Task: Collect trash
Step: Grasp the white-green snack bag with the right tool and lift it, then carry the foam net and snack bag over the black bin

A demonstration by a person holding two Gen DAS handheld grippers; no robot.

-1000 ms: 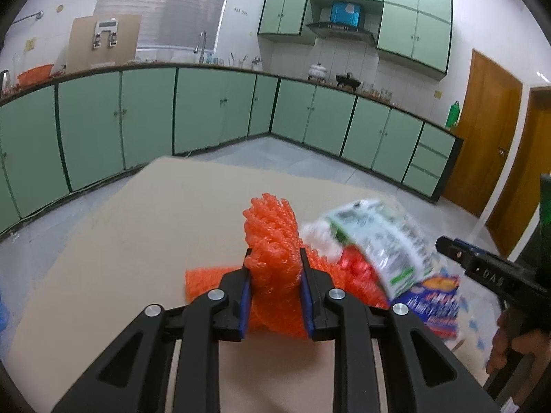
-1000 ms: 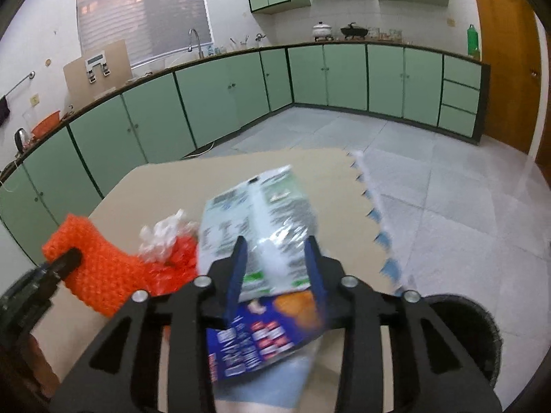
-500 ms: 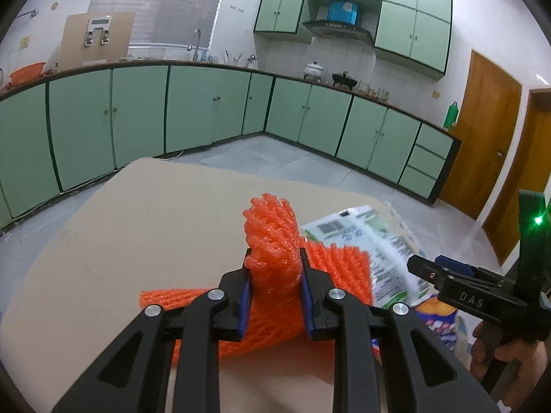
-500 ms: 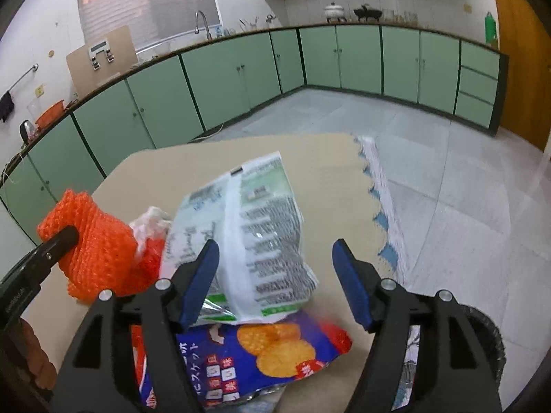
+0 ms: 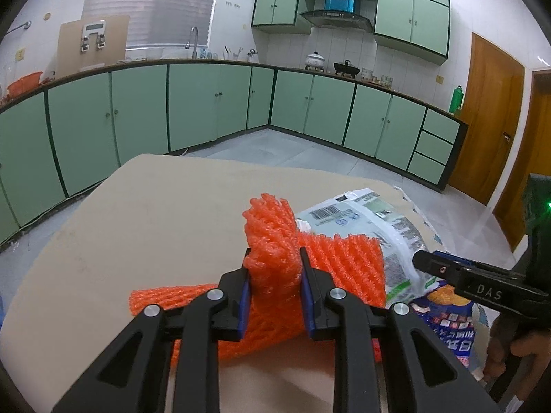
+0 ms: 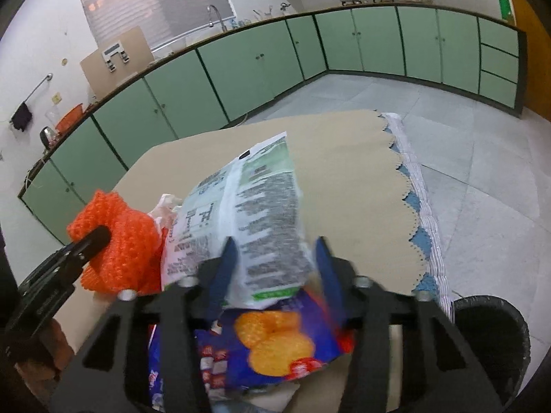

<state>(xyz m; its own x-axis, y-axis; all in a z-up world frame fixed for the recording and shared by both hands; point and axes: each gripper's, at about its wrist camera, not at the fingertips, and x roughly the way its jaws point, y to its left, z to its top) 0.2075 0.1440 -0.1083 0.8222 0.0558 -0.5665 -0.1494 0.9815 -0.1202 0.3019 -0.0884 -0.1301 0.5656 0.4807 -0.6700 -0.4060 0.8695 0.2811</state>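
Trash is lying bunched at the near right of the tan table [image 5: 144,227], and the left gripper [image 5: 273,268] is pinching a raised fold of the orange foam netting [image 5: 275,241], probably to lift it clear. The right gripper [image 6: 273,258] has just been closing around the green-and-white wrapper [image 6: 261,206], which is resting on the blue snack bag [image 6: 275,340]; whether its blurred pads are pressing yet I cannot tell. Beyond the scalloped edge, the black bin [image 6: 489,337] is standing near, with the far tabletop lying bare.
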